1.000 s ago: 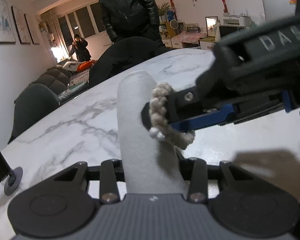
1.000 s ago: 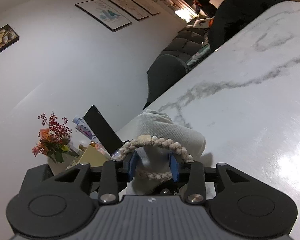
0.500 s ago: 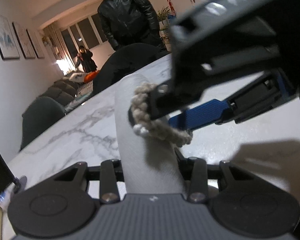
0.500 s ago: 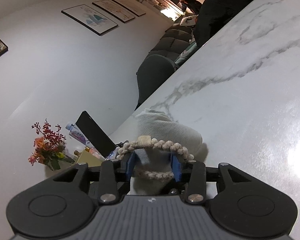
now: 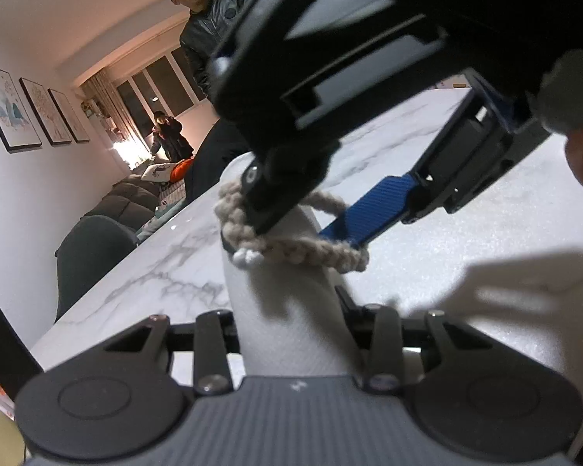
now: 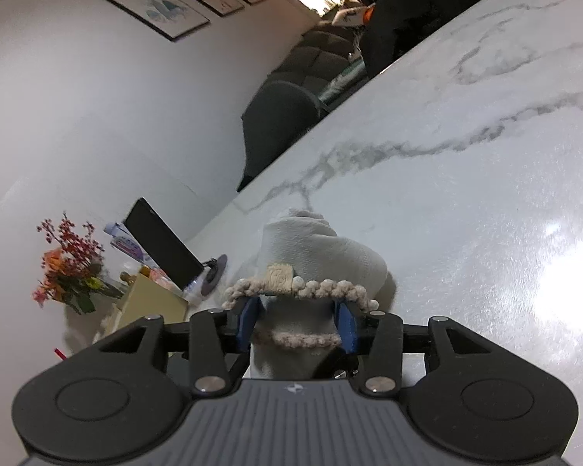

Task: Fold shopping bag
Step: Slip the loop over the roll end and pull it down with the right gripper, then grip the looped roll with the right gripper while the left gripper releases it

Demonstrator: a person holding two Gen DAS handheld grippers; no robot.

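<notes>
white rolled shopping bag (image 5: 291, 310) stands clamped in the left gripper (image 5: 291, 334) above the marble table (image 6: 466, 213). right gripper (image 6: 297, 320), fingers spread, stretches the braided cord loop (image 6: 330, 291) around the roll.

Your right tool (image 6: 296, 320) has its blue fingers (image 6: 248, 319) spread inside a braided cord loop (image 6: 297, 291), stretching it around the rolled white shopping bag (image 6: 318, 248), which stands on the marble desk (image 6: 466, 202).

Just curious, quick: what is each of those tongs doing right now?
Left tongs: shut on the rolled white bag.
Right tongs: spread open inside the braided loop.
</notes>
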